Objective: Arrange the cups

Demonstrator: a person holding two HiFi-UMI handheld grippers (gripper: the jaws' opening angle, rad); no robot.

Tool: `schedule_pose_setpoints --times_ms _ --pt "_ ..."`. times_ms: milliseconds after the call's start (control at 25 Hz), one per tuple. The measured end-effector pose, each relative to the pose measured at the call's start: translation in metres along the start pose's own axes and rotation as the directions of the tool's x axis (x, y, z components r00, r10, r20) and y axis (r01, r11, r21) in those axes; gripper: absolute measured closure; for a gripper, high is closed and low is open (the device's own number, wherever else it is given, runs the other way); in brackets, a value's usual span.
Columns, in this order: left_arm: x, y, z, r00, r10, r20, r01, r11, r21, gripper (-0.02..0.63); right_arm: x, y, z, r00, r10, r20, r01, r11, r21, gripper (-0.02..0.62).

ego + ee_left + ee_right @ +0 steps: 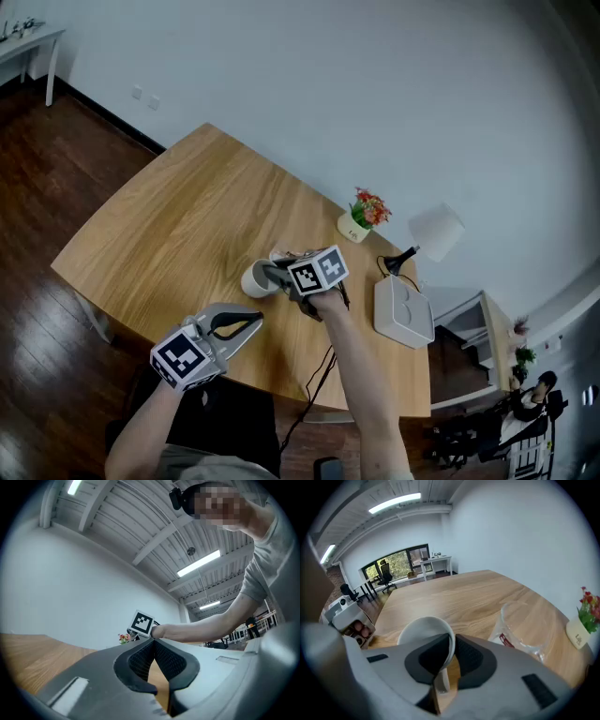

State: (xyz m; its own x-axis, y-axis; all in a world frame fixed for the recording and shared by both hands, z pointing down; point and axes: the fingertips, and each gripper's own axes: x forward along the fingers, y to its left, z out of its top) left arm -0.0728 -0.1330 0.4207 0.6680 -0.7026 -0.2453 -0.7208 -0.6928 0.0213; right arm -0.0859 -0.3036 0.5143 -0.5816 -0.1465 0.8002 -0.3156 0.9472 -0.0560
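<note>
White cup [423, 632]: we see it near the middle of the desk [178, 225], tipped, with its mouth turned toward the right gripper's camera. Whether its base touches the wood we cannot tell.
Left gripper [153, 641]: nearest to us, over the desk's near edge. Its jaws are closed tip to tip with nothing between them.
Left arm: it comes up from the lower left of the head view. The gripper is held roughly level and points across the desk toward the white cup, a little short of it.
Right gripper [451, 639]: its jaws are clamped on the white cup's wall, one pad inside the rim and one outside.
Right arm: a bare forearm stretched out over the desk. The wrist is bent so the gripper slants down onto the cup, its marker cube facing up.
Clear cup [518, 627]: see-through with a red print, on the desk just beside the white cup, on the right in the right gripper view.
White box [403, 314]: we find it past the right hand, near the desk's far corner, with a dark cable trailing off the edge.
Flower pot [354, 225]: small and pale, holding red blooms, at the far edge by the wall.
Lamp [434, 232]: a white shade on a dark stem, just behind the box.
</note>
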Motion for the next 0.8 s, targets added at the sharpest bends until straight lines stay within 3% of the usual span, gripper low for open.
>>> schedule_pose_setpoints --times_ms 200,360,480,640,800 --pt "0.027 -0.022 -0.012 0.997 -0.074 -0.023 0.073 0.997 -0.004 0.606 -0.040 -0.011 -0.009 0.992 0.035 0.119 -0.044 0.996 0.074 0.548" --pt "0.069 -0.052 -0.020 0.980 -0.198 -0.034 0.197 0.980 -0.026 0.606 -0.101 -0.030 -0.023 0.982 -0.035 0.185 0.017 0.995 0.100 0.548" --pt "0.109 -0.086 -0.027 0.946 -0.324 -0.024 0.323 0.946 -0.039 0.606 -0.153 -0.051 -0.046 0.970 -0.112 0.217 0.082 0.987 0.140 0.548" --pt "0.163 -0.133 -0.043 0.877 -0.481 0.005 0.480 0.873 -0.090 0.606 -0.220 -0.081 -0.086 0.947 -0.209 0.246 0.156 0.963 0.219 0.548" --pt "0.192 -0.163 -0.072 0.821 -0.570 -0.025 0.565 0.819 -0.103 0.606 -0.271 -0.110 -0.137 0.927 -0.302 0.225 0.229 0.926 0.299 0.548"
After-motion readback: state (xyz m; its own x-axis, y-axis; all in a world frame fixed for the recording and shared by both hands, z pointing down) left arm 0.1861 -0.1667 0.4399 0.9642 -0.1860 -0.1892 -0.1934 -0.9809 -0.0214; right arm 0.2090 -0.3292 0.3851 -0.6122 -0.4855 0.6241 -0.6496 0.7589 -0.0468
